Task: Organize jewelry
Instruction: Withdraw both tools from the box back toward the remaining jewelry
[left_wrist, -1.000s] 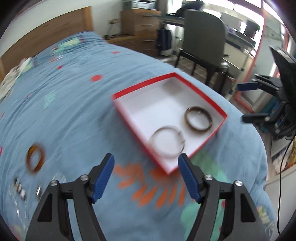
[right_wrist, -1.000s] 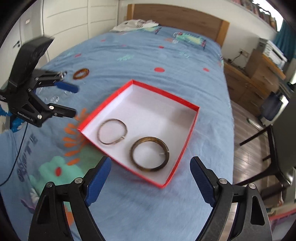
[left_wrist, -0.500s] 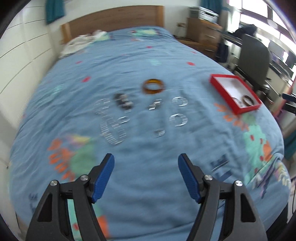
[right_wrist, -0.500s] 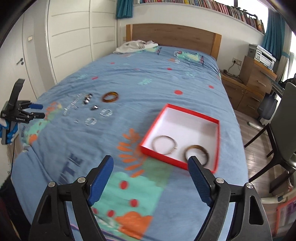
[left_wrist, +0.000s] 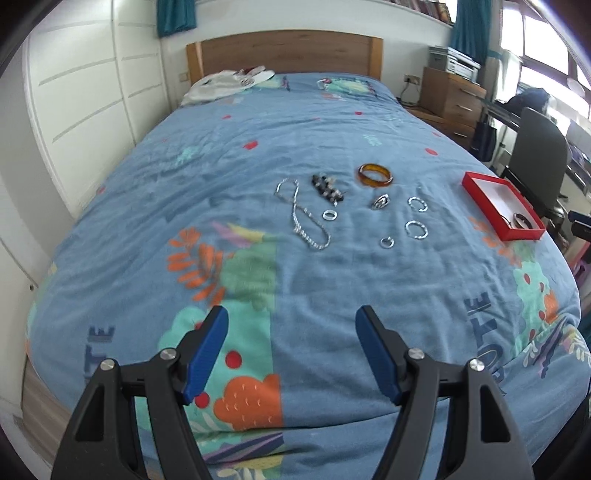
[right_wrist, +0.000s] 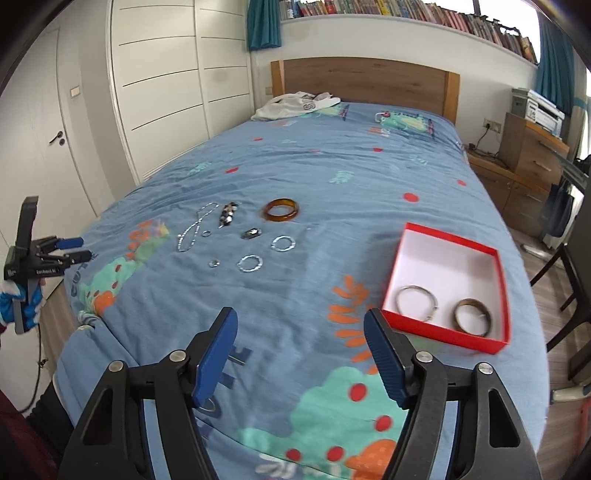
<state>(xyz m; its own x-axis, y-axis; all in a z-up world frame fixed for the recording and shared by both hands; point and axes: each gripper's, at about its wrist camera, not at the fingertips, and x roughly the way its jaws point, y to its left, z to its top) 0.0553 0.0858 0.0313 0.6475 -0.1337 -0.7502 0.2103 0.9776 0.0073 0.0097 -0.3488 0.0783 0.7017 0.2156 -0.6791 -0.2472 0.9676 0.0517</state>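
A red box with a white inside lies on the bed's right side and holds a silver bangle and a brown bangle. Loose jewelry lies mid-bed: an amber bangle, a silver chain, a dark beaded piece, a brooch and several silver rings. My left gripper is open and empty above the bed's foot. My right gripper is open and empty, left of the box.
A wooden headboard and white clothes are at the bed's far end. White wardrobe doors stand on the left; a wooden dresser and a grey chair on the right.
Both grippers have pulled back from the red box toward the bed's foot. The left one swung left, and the loose jewelry now lies ahead of it. Both stay open.
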